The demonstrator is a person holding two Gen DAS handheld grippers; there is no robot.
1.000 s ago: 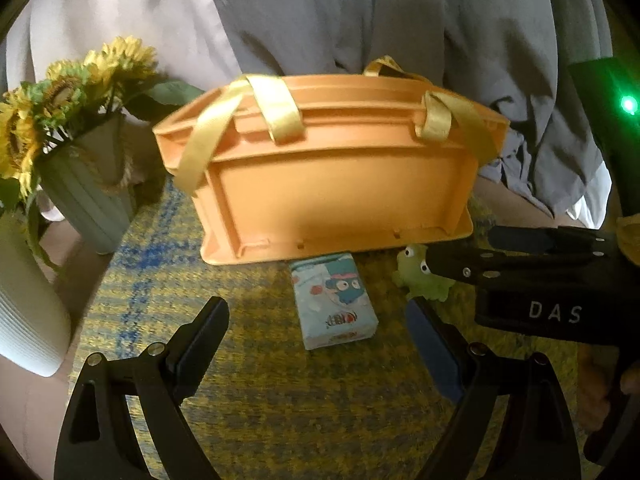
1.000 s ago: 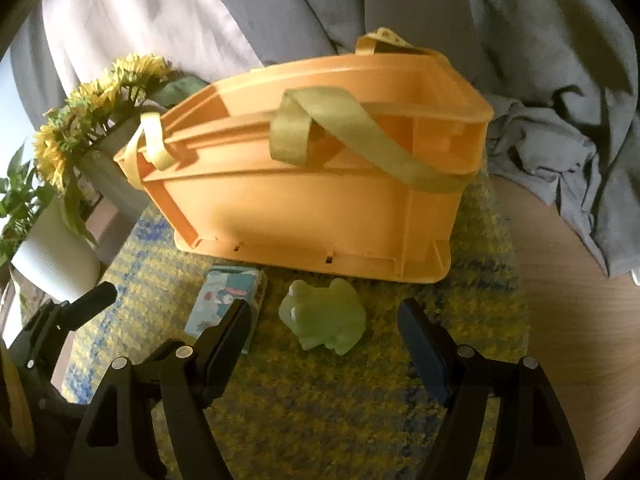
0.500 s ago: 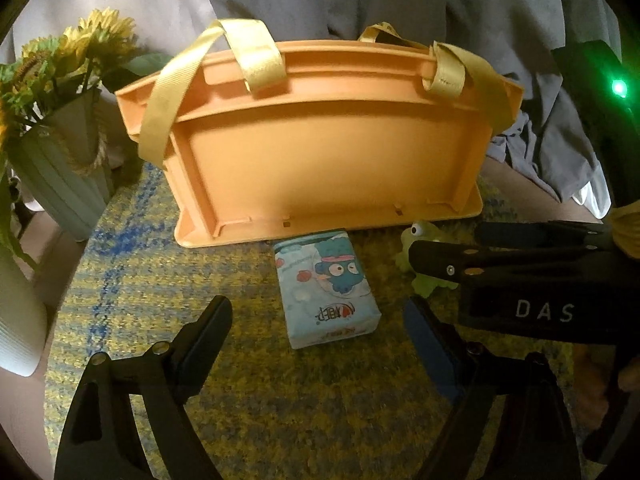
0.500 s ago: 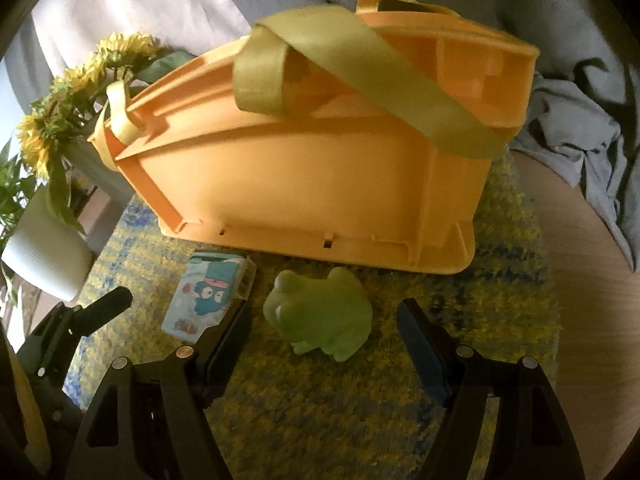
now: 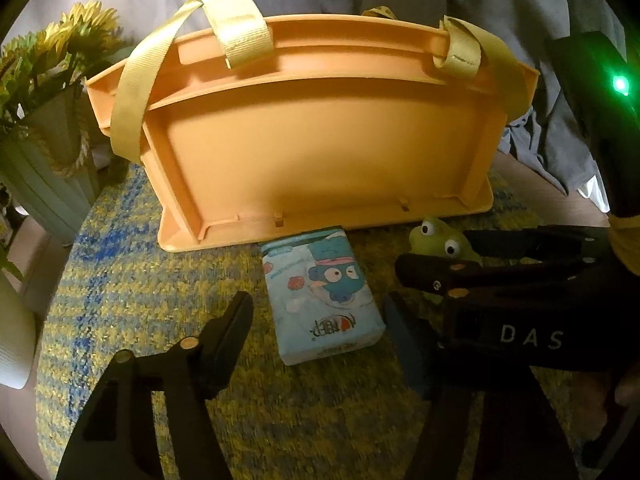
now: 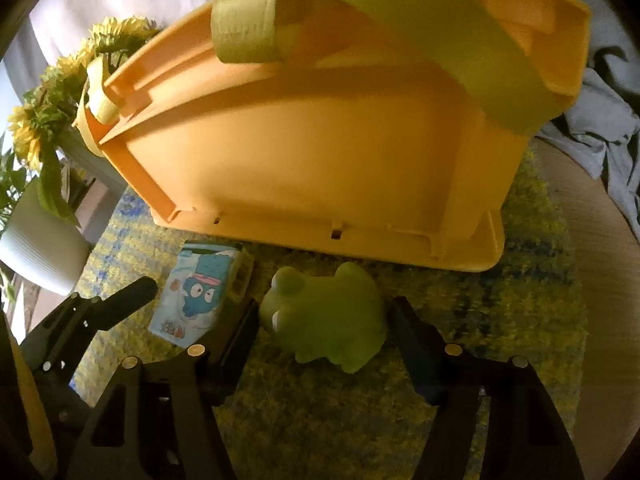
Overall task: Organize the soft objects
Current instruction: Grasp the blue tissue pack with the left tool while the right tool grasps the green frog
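While both sets of jaws close without yet pressing, the left gripper point(image 5: 320, 336) straddles the light, squashy tissue pack point(image 5: 322, 294) and the right gripper point(image 6: 324, 332) the soft frog toy point(image 6: 326, 316), both before the orange basket point(image 5: 320, 152); each seems best gripped across its flanks.

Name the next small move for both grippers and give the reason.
Probably finish closing both. The left gripper straddles the blue tissue pack and the right gripper straddles the green frog toy; both sets of fingers are closing but do not seem to press yet. Both items lie on the woven mat in front of the orange basket.
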